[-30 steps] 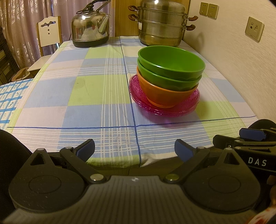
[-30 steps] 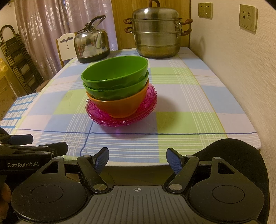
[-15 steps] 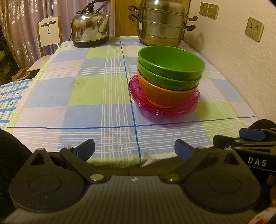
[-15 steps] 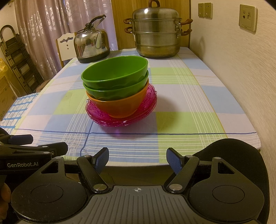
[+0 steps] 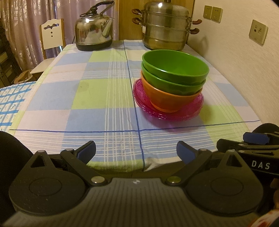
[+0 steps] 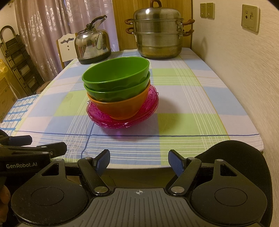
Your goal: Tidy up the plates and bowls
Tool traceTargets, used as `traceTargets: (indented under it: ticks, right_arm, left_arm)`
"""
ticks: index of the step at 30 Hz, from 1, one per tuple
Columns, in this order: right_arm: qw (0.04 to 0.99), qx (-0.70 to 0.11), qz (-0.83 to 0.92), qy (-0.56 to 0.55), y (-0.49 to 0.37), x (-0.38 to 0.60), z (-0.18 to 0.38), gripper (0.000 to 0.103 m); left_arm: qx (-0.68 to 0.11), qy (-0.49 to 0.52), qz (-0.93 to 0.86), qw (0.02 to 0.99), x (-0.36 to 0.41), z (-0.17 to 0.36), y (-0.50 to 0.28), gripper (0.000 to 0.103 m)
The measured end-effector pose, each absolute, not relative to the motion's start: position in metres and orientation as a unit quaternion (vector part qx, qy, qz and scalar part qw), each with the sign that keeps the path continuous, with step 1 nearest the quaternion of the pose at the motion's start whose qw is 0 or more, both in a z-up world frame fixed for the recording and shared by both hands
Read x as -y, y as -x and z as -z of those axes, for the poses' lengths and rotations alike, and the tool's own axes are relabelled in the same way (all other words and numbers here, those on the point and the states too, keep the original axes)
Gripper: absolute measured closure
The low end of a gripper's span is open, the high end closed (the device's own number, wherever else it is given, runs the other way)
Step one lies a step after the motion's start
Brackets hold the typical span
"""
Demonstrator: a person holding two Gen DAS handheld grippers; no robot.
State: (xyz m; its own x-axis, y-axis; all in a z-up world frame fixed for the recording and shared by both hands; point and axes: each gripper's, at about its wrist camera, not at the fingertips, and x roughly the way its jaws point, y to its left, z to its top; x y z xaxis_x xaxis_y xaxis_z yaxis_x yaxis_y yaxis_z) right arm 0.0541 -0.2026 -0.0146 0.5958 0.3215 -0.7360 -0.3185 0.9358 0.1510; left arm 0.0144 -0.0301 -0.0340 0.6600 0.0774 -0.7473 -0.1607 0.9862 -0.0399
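Two green bowls (image 5: 175,69) (image 6: 116,74) nest inside an orange bowl (image 5: 167,101) (image 6: 122,108), and the stack stands on pink see-through plates (image 5: 190,113) (image 6: 150,108) near the table's front. My left gripper (image 5: 136,151) hangs open over the table's front edge, left of the stack and well short of it. My right gripper (image 6: 139,159) is open too, at the front edge, right of the stack. Nothing sits between either pair of blue pads. Each gripper shows at the side of the other's view.
A steel kettle (image 5: 93,35) (image 6: 92,46) and a stacked steel steamer pot (image 5: 165,26) (image 6: 157,33) stand at the far end of the checked tablecloth (image 5: 90,97). A wall with sockets (image 6: 249,16) runs along the right. A chair (image 5: 52,34) stands at the far left.
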Motion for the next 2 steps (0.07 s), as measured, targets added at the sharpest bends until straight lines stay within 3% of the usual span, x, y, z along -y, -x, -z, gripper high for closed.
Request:
traceTargets:
  ticks: [2]
  right_arm:
    - [0.893,-0.412,-0.179,-0.002,-0.0541,0.2028,0.0145,0.030]
  left_arm:
    - [-0.407,0.052,-0.065,0.910,0.0289,0.0346,-0.0145,0.004]
